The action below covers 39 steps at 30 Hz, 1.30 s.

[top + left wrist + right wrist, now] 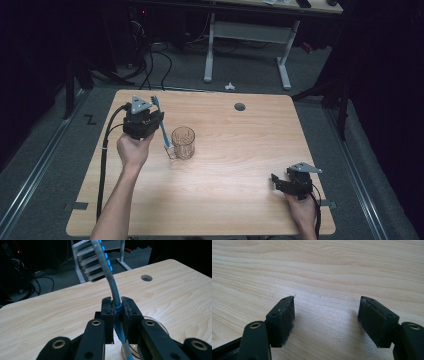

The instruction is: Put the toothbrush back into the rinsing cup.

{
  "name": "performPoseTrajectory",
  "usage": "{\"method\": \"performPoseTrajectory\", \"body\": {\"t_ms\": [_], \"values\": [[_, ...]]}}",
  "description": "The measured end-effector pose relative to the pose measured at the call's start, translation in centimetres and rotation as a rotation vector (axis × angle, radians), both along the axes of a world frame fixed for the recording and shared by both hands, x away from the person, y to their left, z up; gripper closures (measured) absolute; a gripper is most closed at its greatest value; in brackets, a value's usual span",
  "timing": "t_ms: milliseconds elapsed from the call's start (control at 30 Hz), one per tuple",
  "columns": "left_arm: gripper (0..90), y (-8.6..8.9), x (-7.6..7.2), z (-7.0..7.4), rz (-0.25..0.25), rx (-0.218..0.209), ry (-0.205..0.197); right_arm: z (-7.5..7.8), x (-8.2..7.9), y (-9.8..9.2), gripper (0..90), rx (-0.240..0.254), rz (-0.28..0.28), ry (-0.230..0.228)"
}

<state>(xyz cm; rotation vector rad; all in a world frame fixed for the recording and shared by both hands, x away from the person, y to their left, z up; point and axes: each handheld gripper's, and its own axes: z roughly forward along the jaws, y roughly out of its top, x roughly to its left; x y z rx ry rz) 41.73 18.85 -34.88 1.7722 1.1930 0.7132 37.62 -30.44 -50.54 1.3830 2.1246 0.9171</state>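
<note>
Wooden and pale, the table [235,165] has two hands on its near side. Nearest, at the right, the right gripper [281,182] rests low by the table's near edge. Its jaws are spread wide with nothing between them, and bare wood shows in the gap in the right gripper view.

A bit farther, at the left, the left gripper [156,116] is held up over the table. Its jaws are pressed tight on the blue and grey toothbrush [113,287], pinching it on the handle. The brush end with the bristles [90,263] sticks up and away. The bottom end of the handle points down, just beside the clear glass cup [183,142]. From the high view I cannot tell if the tip is inside the cup or touching its left side.

I think the step now is putting the toothbrush into the cup. The next move likely needs the bottom tip brought over the open top of the cup. Then the hand should go down slowly, and the jaws should open only when the brush is resting inside. The glass is light, so a bump could tip it.

Farther back on the table there is a small round hole [240,106]. Past the far edge is grey floor [250,75] with black cables [155,65]. A second table with white legs [284,62] stands in the dark room behind.
</note>
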Motion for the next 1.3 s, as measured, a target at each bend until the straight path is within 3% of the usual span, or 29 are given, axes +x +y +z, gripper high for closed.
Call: {"method": "performPoseTrajectory", "body": {"t_ms": [567, 1300], "values": [[80.3, -0.1, 0.1, -0.5, -0.027, 0.010, 0.030, 0.0, 0.0, 0.0, 30.0, 0.000, 0.000, 0.000], [80.1, 0.1, -0.8, -1.3, -0.041, 0.013, 0.033, 0.0, 0.0, 0.0, 30.0, -0.002, 0.000, -0.001]]}}
